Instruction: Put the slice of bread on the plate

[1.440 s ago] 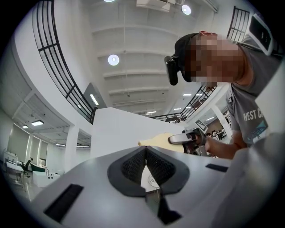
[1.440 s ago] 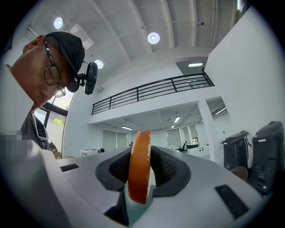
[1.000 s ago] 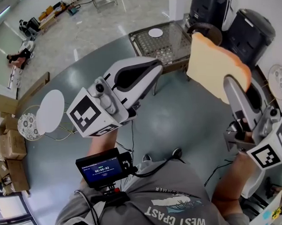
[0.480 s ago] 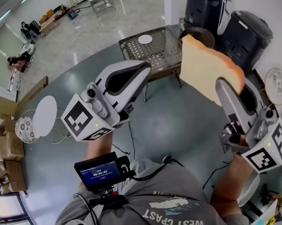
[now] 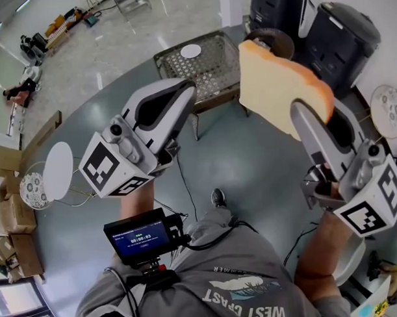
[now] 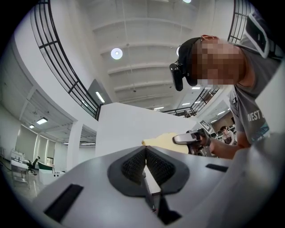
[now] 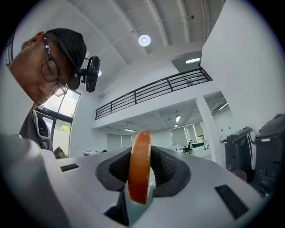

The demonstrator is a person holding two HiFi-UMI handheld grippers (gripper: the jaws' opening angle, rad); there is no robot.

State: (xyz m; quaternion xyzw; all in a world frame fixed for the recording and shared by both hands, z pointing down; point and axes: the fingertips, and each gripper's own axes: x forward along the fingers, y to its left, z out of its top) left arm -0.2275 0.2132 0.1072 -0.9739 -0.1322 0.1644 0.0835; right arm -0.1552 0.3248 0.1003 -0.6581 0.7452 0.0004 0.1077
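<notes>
The slice of bread (image 5: 280, 87), pale with an orange-brown crust, stands upright in the air at the upper right of the head view. My right gripper (image 5: 299, 111) is shut on its lower edge. The right gripper view shows the bread (image 7: 139, 167) edge-on between the pads of the right gripper (image 7: 140, 153). My left gripper (image 5: 185, 91) hovers left of it, shut, with nothing in it; its pads meet at the tip (image 6: 145, 149). A small white plate (image 5: 191, 51) lies on a wire-mesh table (image 5: 215, 76) beyond both grippers. Another white plate (image 5: 58, 172) is at far left.
Two black appliances (image 5: 340, 32) (image 5: 274, 9) stand at the top right behind the table. Cardboard boxes (image 5: 12, 213) and a patterned plate (image 5: 32, 189) sit at the left edge, another patterned plate (image 5: 389, 112) at the right. A cable (image 5: 186, 187) trails over the grey floor.
Both grippers and the held bread have been carried to the left in the head view. The wire-mesh table and appliances have slid left too. Neither gripper's jaws changed.
</notes>
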